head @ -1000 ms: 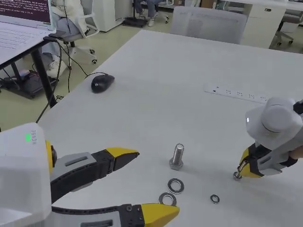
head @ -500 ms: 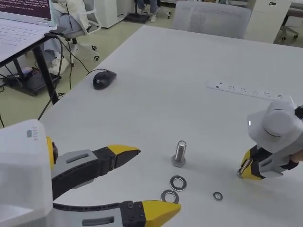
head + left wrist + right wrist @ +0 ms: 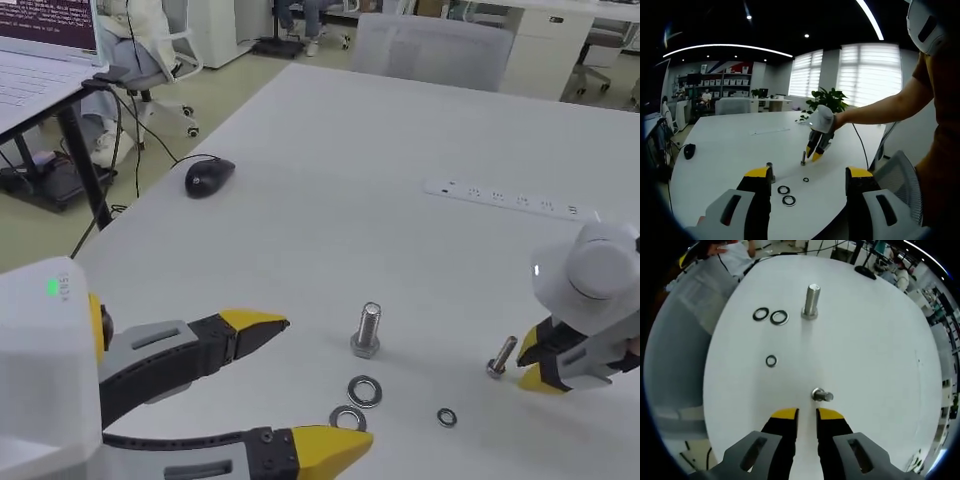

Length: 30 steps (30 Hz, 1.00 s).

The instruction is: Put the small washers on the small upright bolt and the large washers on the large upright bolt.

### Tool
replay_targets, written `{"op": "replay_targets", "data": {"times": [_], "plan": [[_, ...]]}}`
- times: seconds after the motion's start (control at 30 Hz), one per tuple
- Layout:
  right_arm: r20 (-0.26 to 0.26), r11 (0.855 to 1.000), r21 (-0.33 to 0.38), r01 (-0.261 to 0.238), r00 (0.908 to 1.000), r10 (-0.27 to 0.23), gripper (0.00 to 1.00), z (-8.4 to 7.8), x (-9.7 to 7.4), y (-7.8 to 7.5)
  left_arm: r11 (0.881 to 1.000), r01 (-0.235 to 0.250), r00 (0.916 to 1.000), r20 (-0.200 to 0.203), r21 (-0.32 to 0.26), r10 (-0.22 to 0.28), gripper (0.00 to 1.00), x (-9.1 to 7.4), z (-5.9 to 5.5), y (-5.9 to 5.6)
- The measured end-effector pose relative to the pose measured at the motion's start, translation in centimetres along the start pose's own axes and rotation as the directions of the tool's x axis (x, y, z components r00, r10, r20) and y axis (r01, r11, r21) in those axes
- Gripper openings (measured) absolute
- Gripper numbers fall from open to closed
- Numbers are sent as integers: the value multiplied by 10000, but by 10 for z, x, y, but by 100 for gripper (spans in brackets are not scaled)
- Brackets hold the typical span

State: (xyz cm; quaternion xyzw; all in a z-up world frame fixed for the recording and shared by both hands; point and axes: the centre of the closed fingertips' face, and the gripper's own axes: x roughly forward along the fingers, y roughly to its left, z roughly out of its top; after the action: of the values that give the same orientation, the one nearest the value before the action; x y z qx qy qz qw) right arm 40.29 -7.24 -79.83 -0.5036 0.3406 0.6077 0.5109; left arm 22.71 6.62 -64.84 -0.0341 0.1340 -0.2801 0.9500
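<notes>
1. Head view.
   - The right gripper (image 3: 540,368) is at the right side of the table (image 3: 330,150). Its jaws are nearly together and hold nothing.
   - The small bolt (image 3: 500,357) is just left of its tips. It sits head down and leans a little.
   - The small washer (image 3: 447,417) lies flat, left of that bolt and nearer to the person. I think the right gripper is the closer 1 to fetch it.
   - The left gripper (image 3: 290,385) is at the near left. Its jaws are wide apart and empty.
   - The 2 large washers (image 3: 364,390) lie just beside its tips. The large bolt (image 3: 367,330) stands straight up just behind them.
   - The laptop (image 3: 40,50) at the far left has writing on its screen, but it is too small to read.

2. Left gripper view.
   - This gripper's own jaws stand wide apart with nothing between them.
   - The 2 large washers (image 3: 784,189) lie just ahead, close to the left jaw, so I think this gripper suits them best.
   - Farther off, the right gripper (image 3: 815,150) is right by the small bolt (image 3: 803,158). I cannot tell if they touch.

3. Right gripper view.
   - There is a thin gap between the jaws, and nothing is in it.
   - The small bolt (image 3: 821,395) is just in front of the tips, not between them.
   - The small washer (image 3: 771,360) is ahead and to the left, apart from the bolt.
   - The large bolt (image 3: 810,301) stands far ahead.
   - No brand or label can be read.
</notes>
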Motion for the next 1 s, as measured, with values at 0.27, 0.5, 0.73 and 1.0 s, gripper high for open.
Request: {"op": "replay_targets", "data": {"times": [0.27, 0.5, 0.73, 1.0], "plan": [[73, 9999, -78, -118, 9999, 118, 14, 6, -2, 19, 9999, 36, 10000, 82, 151, -37, 59, -5, 4, -6], [214, 9985, -350, -425, 9988, 432, 14, 21, 4, 40, 9998, -32, 9999, 134, 210, 29, 59, -11, 3, -9], [318, 9955, -648, -686, 9970, 708, 14, 38, 14, 54, 9997, -86, 9996, 281, 230, 79, 59, -13, 6, -11], [305, 9928, -876, -819, 9959, 849, 15, 53, 24, 54, 9998, -109, 9991, 401, 155, 103, 59, -16, 7, -10]]}}
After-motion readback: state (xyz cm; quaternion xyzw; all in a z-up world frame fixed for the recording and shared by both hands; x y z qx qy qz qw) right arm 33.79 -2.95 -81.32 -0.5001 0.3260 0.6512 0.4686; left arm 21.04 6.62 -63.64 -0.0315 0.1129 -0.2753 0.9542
